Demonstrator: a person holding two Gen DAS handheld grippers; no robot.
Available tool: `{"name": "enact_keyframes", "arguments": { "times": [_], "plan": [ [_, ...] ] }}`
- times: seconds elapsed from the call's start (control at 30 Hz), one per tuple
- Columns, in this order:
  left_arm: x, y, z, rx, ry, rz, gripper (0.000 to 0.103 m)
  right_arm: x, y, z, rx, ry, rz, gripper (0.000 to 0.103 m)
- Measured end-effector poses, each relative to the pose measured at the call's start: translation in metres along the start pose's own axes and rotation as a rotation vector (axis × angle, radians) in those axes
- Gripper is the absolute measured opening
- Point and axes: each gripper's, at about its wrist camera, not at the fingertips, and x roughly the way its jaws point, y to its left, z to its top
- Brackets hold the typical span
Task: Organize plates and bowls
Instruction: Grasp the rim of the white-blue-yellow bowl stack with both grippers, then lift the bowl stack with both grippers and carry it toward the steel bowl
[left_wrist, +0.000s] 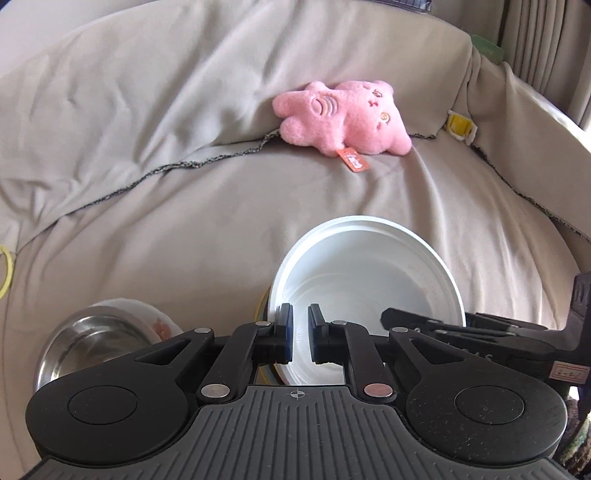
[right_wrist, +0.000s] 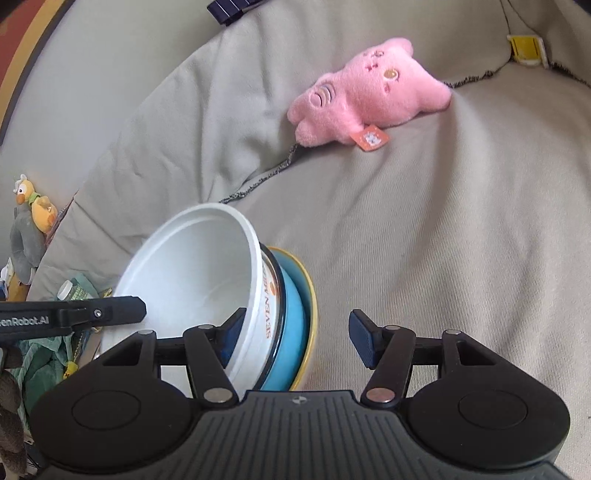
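A white bowl (left_wrist: 369, 273) with orange lettering on its side (right_wrist: 192, 273) sits tilted in a stack on a blue dish (right_wrist: 295, 325) and a yellow-rimmed plate (right_wrist: 312, 295), on a sofa covered in beige cloth. My left gripper (left_wrist: 300, 332) is shut on the white bowl's near rim. My right gripper (right_wrist: 295, 338) is open, its jaws straddling the right edge of the stack, left finger inside the white bowl. A steel bowl with a floral outside (left_wrist: 99, 336) stands to the left of the stack.
A pink plush toy (left_wrist: 347, 118) lies at the back of the seat, also in the right wrist view (right_wrist: 369, 96). A yellow clip (left_wrist: 460, 125) sits near the armrest. Small plush toys (right_wrist: 29, 221) and green cloth (right_wrist: 48, 354) lie left of the sofa.
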Motion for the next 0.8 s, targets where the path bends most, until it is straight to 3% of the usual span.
{"name": "enact_keyframes", "arguments": {
  "times": [0.1,0.2,0.3,0.37,0.53,0.63,0.67,0.8],
  "plan": [
    [-0.007,-0.005,0.001,0.008,-0.015,0.016,0.013,0.008,0.002,-0.005,0.008,0.036,0.021,0.058],
    [-0.021,-0.01,0.002,0.024,-0.083,0.036,0.014,0.011,0.007,-0.009,-0.007,0.045,0.025,0.057],
    [-0.026,-0.013,0.002,0.044,-0.112,0.096,0.023,0.013,0.009,-0.011,-0.014,0.048,0.012,0.057],
    [-0.024,-0.01,0.002,0.04,-0.095,0.124,0.025,0.014,0.008,-0.011,-0.009,0.052,0.004,0.057],
    [-0.02,-0.007,-0.001,0.032,-0.082,0.042,0.026,0.01,0.009,-0.011,-0.017,0.043,-0.007,0.057],
    [-0.003,-0.014,-0.006,0.084,-0.024,0.102,0.026,0.01,0.009,-0.01,-0.014,0.043,-0.013,0.057],
    [0.004,-0.014,-0.007,0.094,-0.005,0.12,0.031,0.01,0.008,-0.011,-0.011,0.042,-0.024,0.055],
    [0.025,-0.011,-0.008,0.093,0.038,0.13,0.037,0.014,0.003,-0.011,0.014,0.071,-0.013,0.047]
  ]
}}
